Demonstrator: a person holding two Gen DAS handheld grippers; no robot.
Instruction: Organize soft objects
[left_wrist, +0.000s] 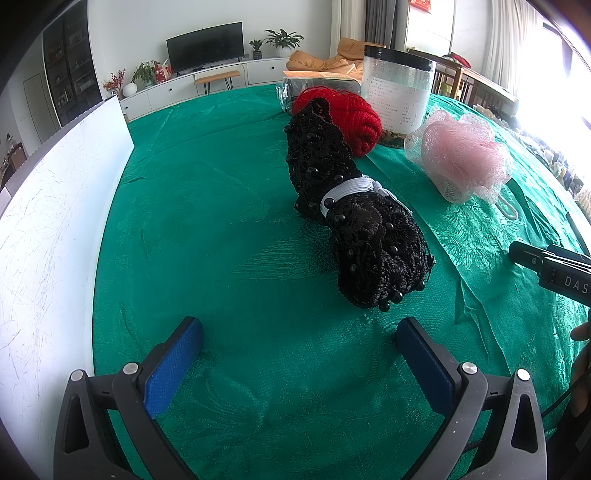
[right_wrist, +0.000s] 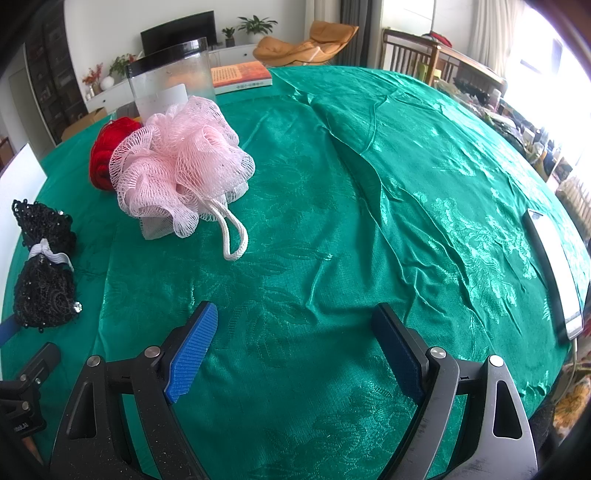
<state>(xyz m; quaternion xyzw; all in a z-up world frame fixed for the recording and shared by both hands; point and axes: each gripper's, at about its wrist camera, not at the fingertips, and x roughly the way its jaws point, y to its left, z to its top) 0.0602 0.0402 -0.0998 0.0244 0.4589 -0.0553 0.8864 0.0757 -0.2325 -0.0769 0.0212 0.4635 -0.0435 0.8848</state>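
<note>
We judge the lace bundle (left_wrist: 354, 218) to be the likeliest next pick: it lies just ahead of our left gripper (left_wrist: 301, 354), slightly right of its centre line, its long axis running near to far and leaning left, so the jaws would straddle its width. That gripper stands wide and empty. Our right gripper (right_wrist: 295, 347), equally wide and empty, faces bare green cloth (right_wrist: 369, 221); from it the pink puff (right_wrist: 177, 162) sits far-left, the bundle farther left.

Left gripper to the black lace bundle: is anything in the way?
Nothing visible. The left gripper is open, and only bare green tablecloth lies between it and the black lace bundle.
</note>
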